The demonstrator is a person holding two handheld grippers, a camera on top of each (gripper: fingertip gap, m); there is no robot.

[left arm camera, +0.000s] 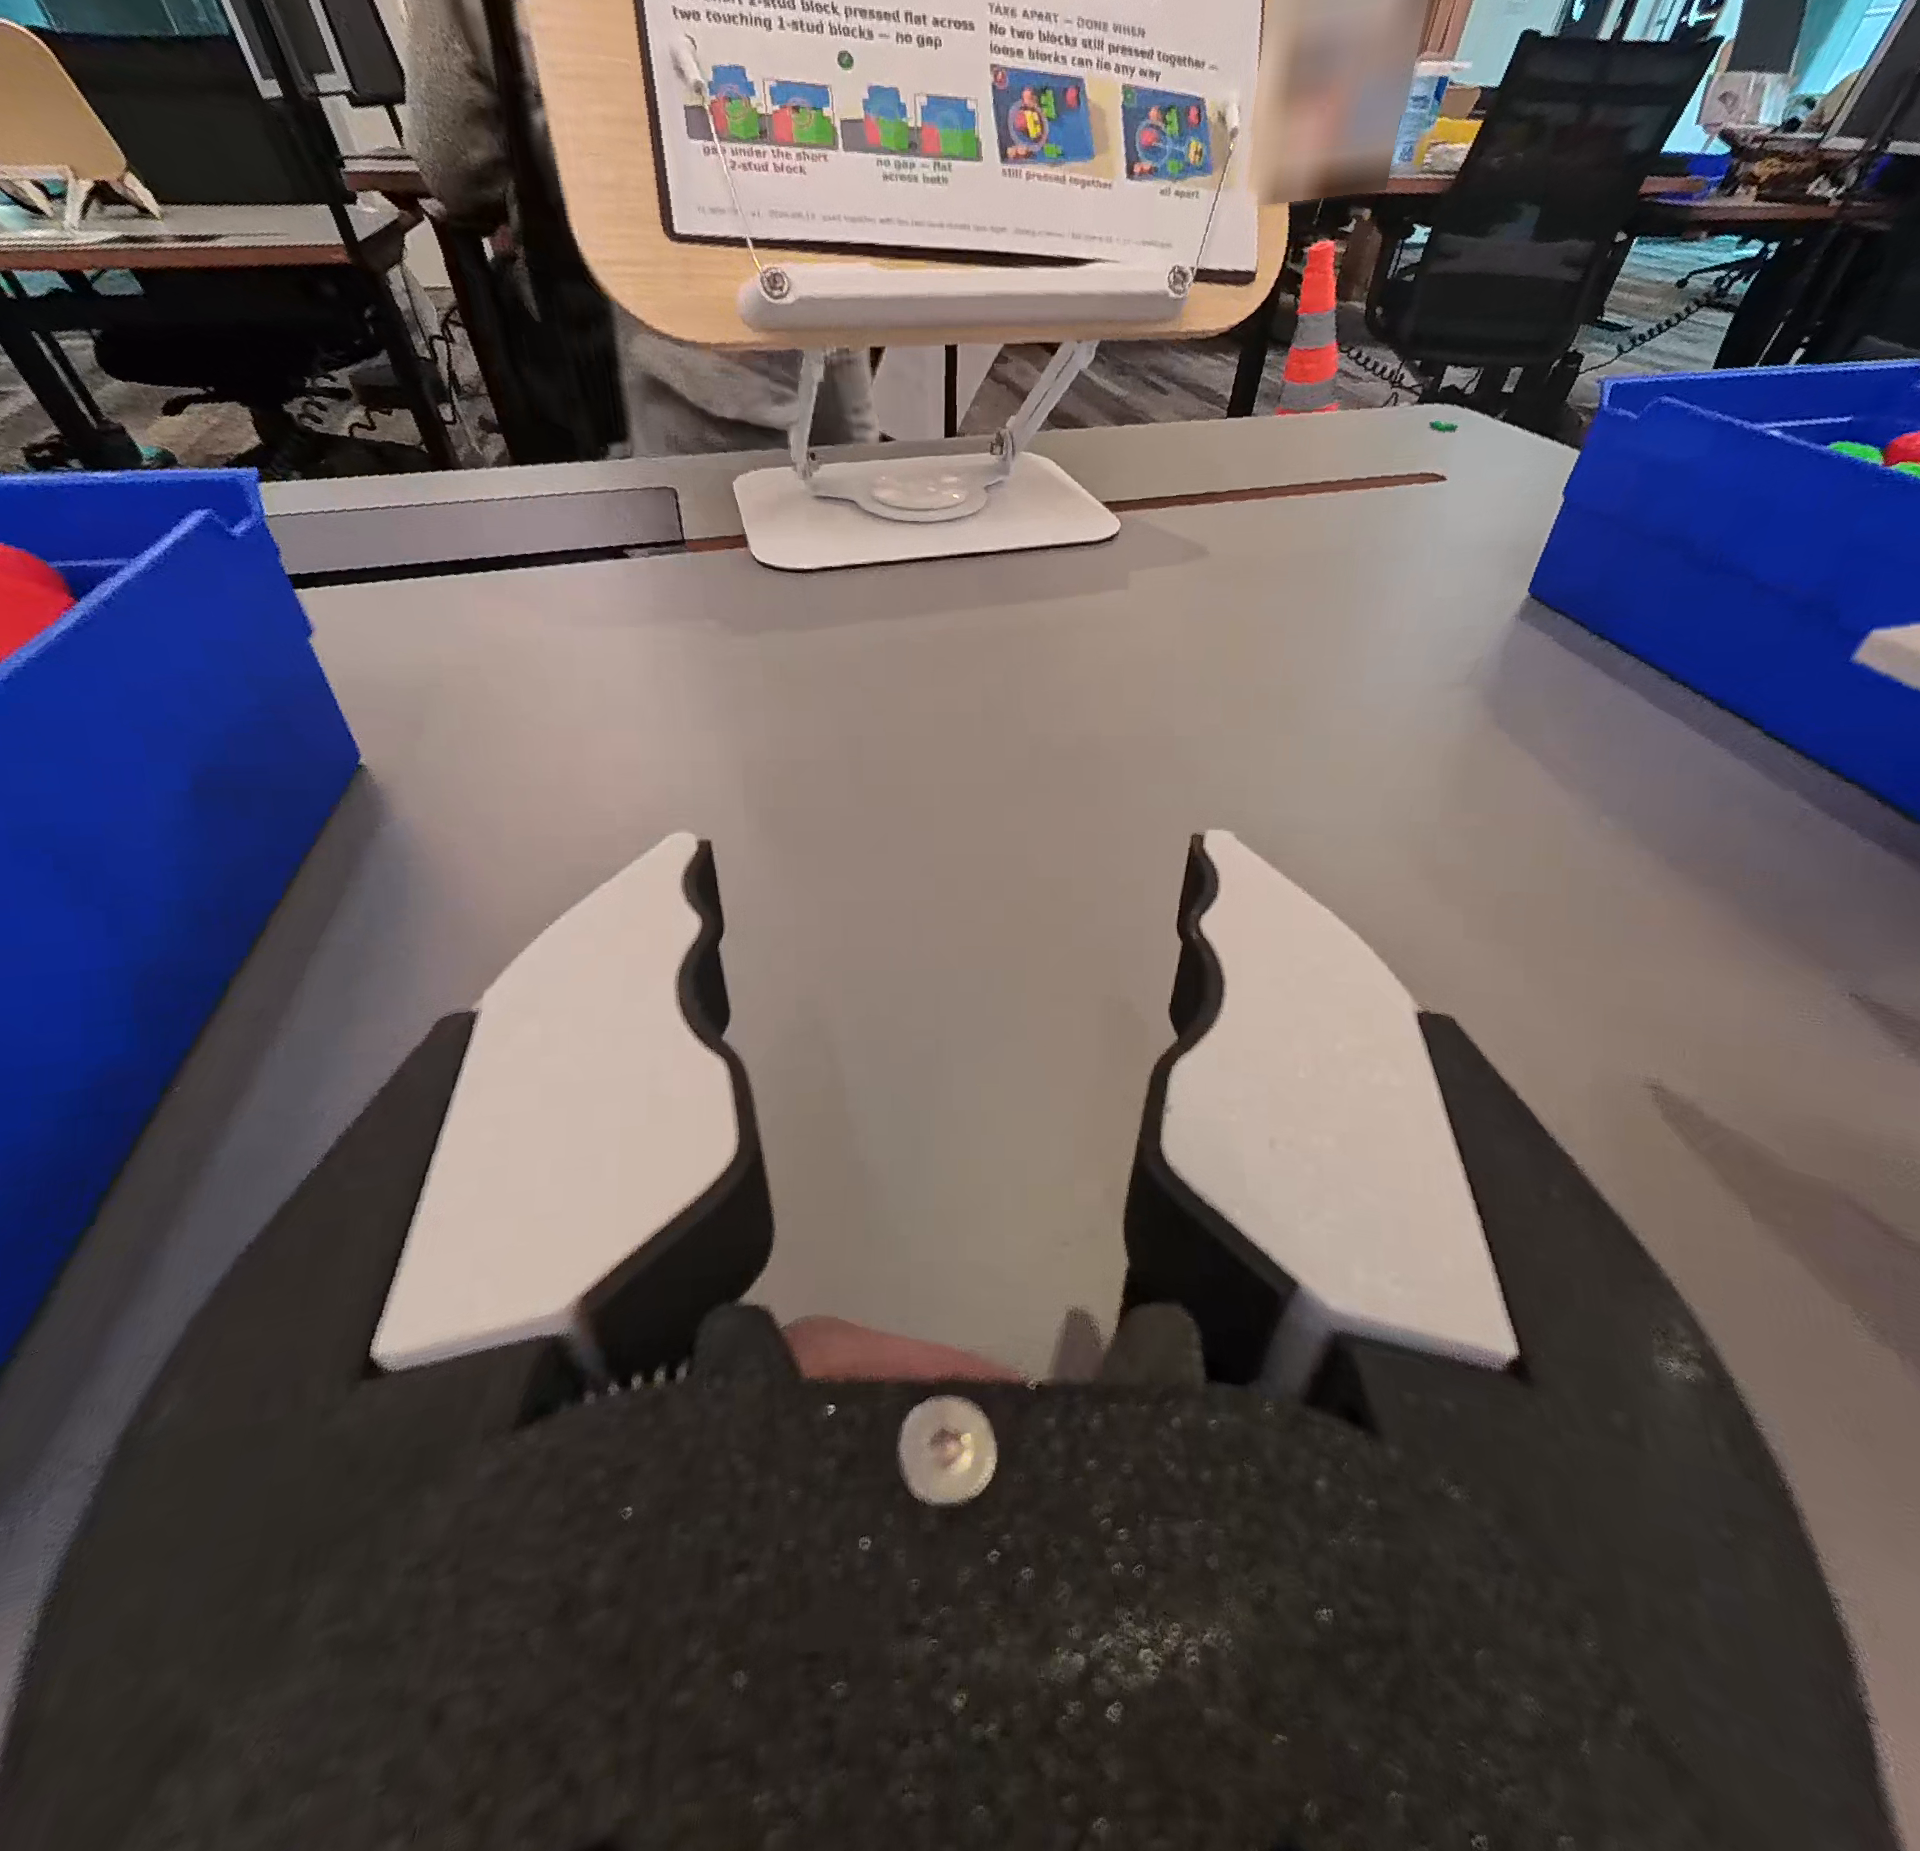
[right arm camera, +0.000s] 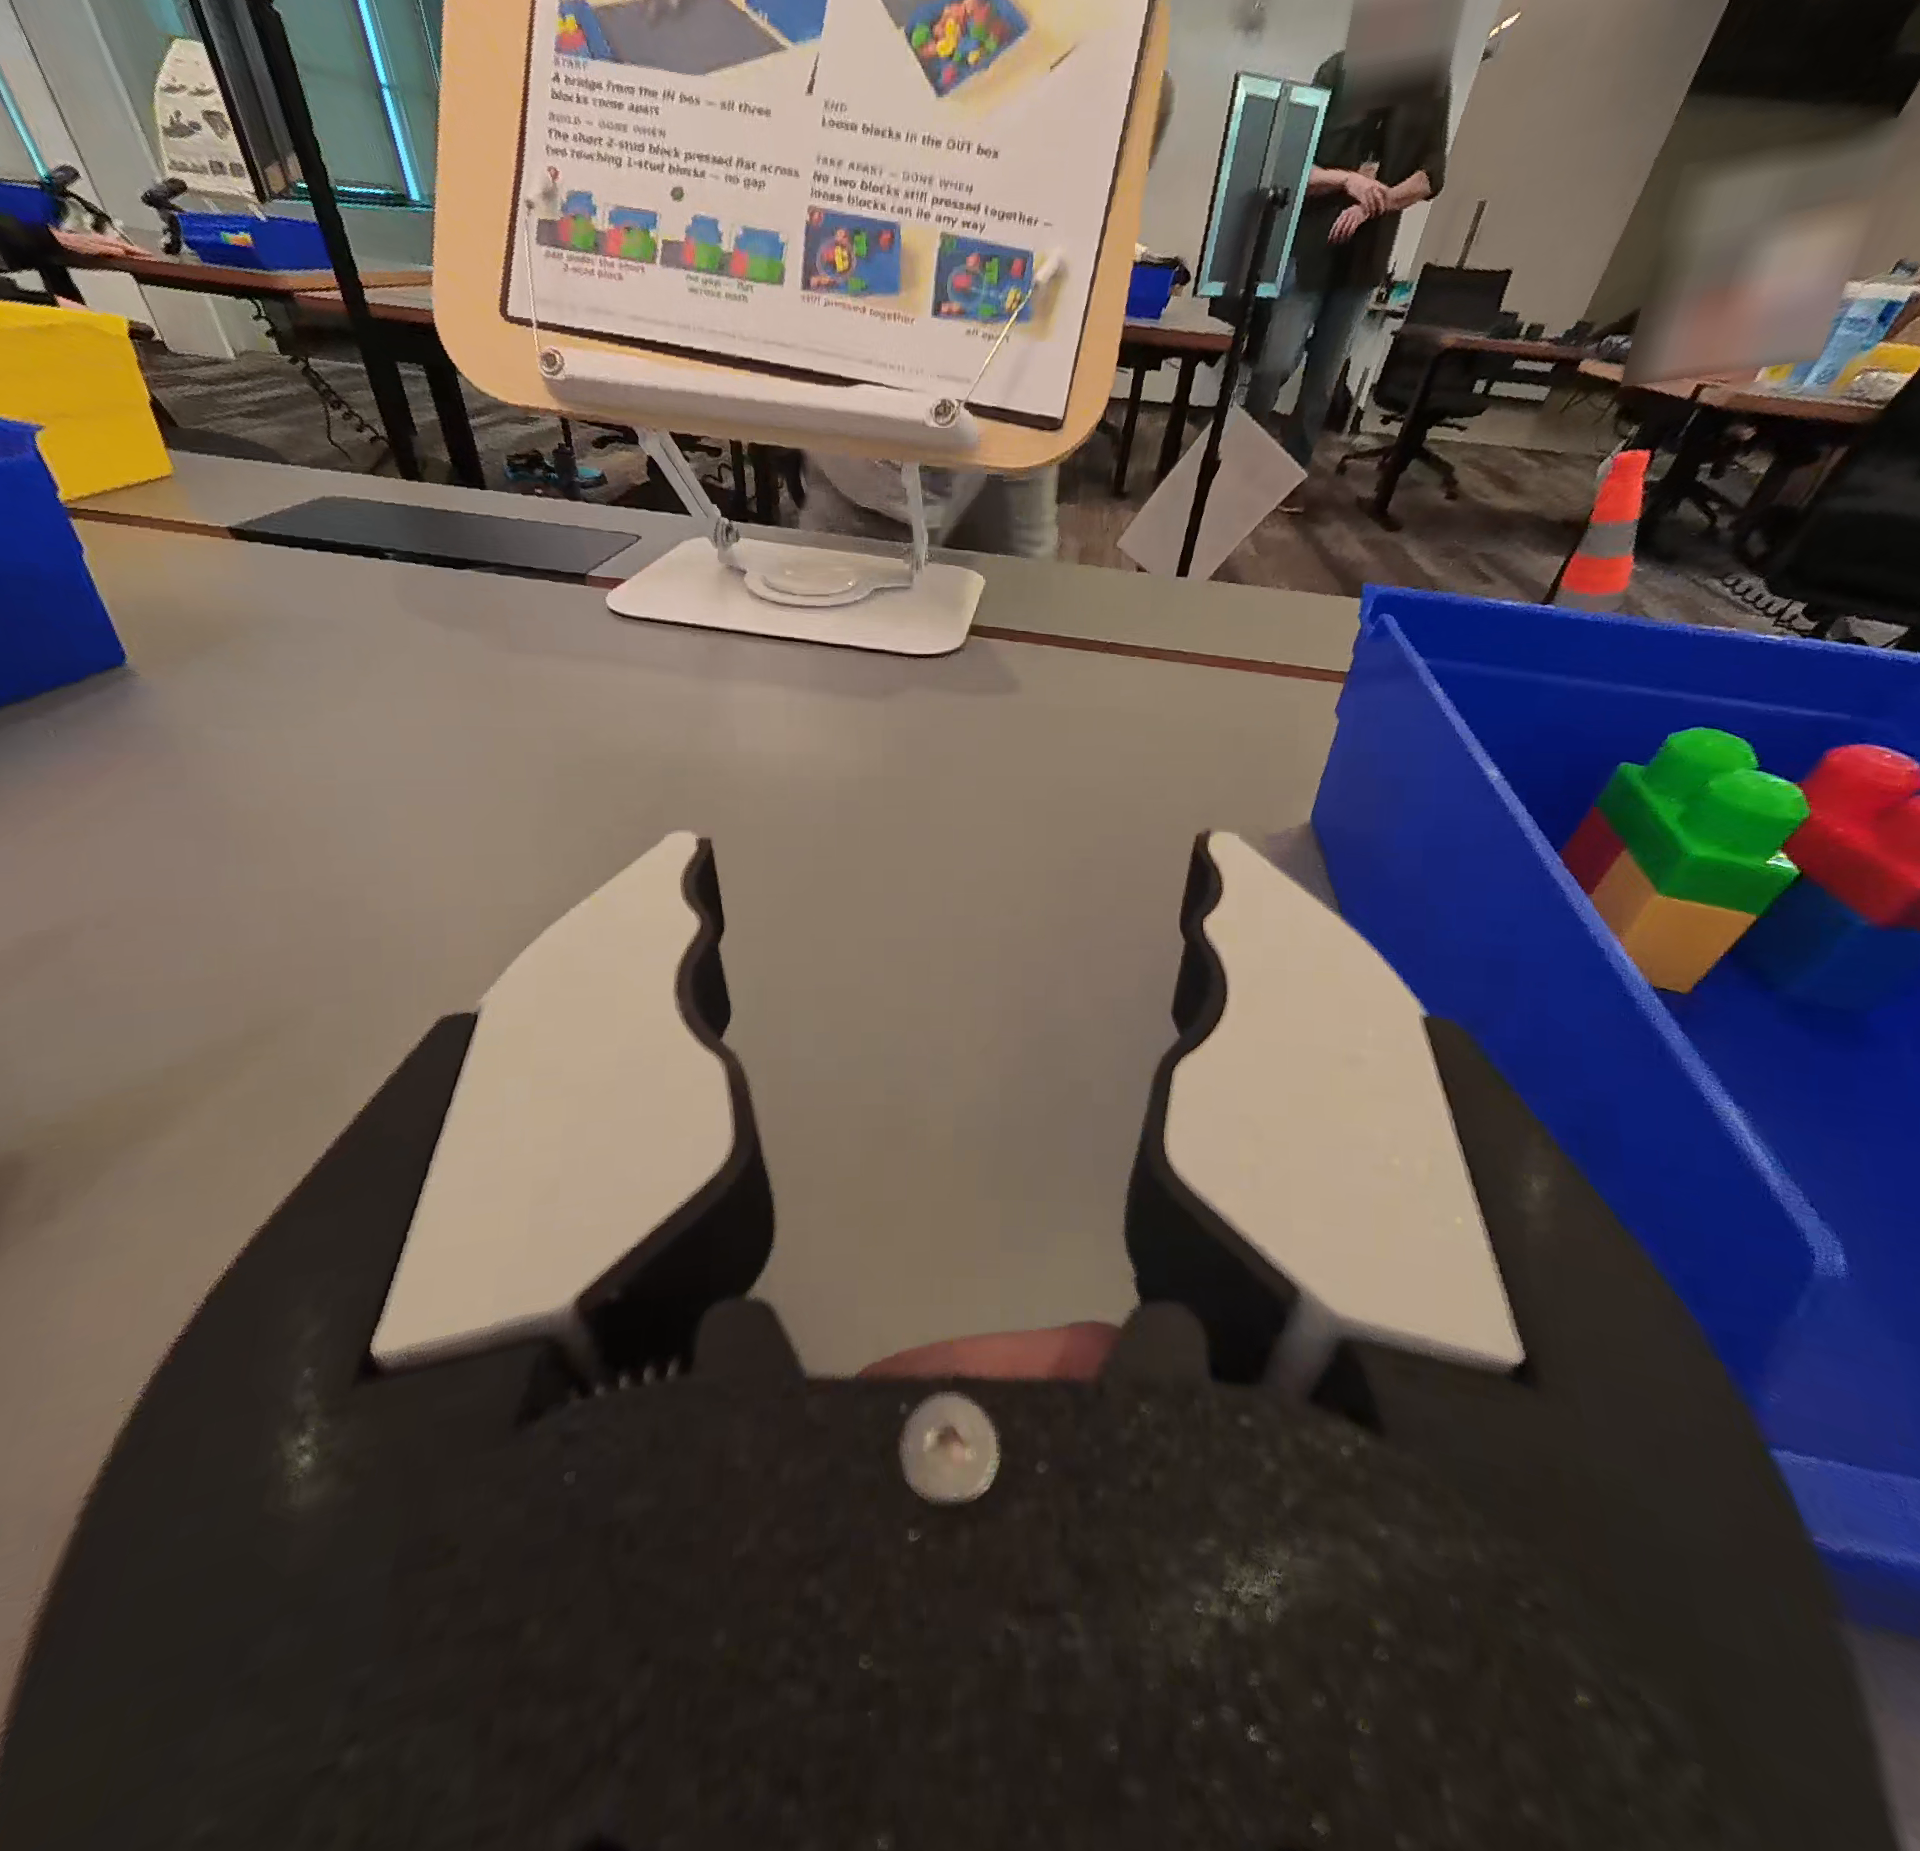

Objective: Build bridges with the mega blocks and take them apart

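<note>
Left wrist view: the left tool (left arm camera: pixel 948 866) has matte black arms faced with smooth white plates, wavy black pads along the inner edges. Its jaws stand wide apart, holding nothing, above the smooth grey table (left arm camera: pixel 935 721). A glossy blue plastic bin (left arm camera: pixel 156 762) sits at the left with something red inside; another blue bin (left arm camera: pixel 1745 596) at the right shows bits of green and red. A wooden board on a white stand (left arm camera: pixel 925 502) carries a printed sheet at the table's far edge. Desks, a chair and an orange cone (left arm camera: pixel 1311 331) lie beyond.

Right wrist view: the right tool (right arm camera: pixel 951 866) is likewise spread wide and empty over the table. Just to its right, the blue bin (right arm camera: pixel 1475 928) holds the mega blocks: a green two-stud block (right arm camera: pixel 1704 814) on tan and dark red ones, touching a red block (right arm camera: pixel 1865 825) on a blue one. A person stands far back.
</note>
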